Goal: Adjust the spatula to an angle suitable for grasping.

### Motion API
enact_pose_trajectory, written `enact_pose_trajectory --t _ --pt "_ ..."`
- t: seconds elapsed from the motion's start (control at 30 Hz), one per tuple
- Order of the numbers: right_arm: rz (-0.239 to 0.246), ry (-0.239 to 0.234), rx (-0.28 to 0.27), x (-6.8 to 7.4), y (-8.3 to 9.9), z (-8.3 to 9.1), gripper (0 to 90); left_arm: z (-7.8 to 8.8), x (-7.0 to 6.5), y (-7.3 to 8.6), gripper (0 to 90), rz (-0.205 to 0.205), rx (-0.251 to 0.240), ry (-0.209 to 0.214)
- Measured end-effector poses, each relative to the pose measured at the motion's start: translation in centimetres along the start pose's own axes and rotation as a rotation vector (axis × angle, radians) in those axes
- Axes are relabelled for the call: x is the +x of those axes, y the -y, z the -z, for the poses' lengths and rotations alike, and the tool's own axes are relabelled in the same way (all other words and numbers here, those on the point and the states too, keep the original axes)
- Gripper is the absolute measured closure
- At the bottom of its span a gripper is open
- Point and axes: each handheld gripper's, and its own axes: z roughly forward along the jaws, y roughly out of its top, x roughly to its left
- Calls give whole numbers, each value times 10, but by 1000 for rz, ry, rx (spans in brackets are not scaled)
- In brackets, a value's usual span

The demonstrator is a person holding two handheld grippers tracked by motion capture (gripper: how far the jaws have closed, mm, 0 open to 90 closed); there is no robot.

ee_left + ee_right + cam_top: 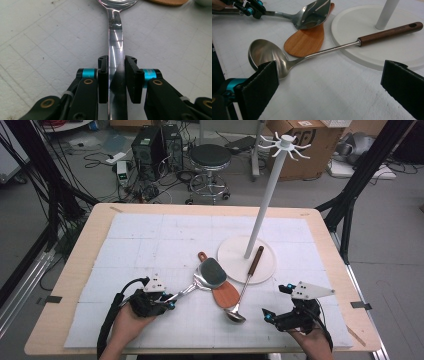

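I start with the desk (70, 285), covered by a white gridded mat that gives the utensils a flat place to lie. Toward the far side stands the white utensil stand (248, 258), its round base on the mat and its pole rising to a crown of hooks, which I judge to be where the tools are meant to hang, since the handles I can see carry a hole at the end. Three utensils lie bunched just in front of that base. The steel ladle (268, 56) lies with its bowl on the mat near me and its dark wooden grip resting up on the rim of the base. The wooden spatula (305, 41) lies flat beneath the steel turner (210, 272), whose blade overlaps it, so the turner has to come off first. That is why my left hand-held gripper (116, 75) is clenched on the turner's flat steel handle, pads pressed against both edges well back from the blade, a hold that should let me lift the blade clear of the spatula. My right hand-held gripper (329, 82) is released, jaws spread wide, hovering low over the mat just beside the ladle's bowl, touching nothing.
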Motion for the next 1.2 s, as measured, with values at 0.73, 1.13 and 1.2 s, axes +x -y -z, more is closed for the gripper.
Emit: enact_pose_trajectory --t 0.73,1.13,1.2 --pt "4 0 4 0 0 -1 5 -4 8 2 747 19 38 -40" --pt "11 0 4 1 0 -1 5 -5 4 2 726 -9 36 -70" --pt "12 -1 4 1 0 -1 5 -6 4 2 715 -20 35 -84"
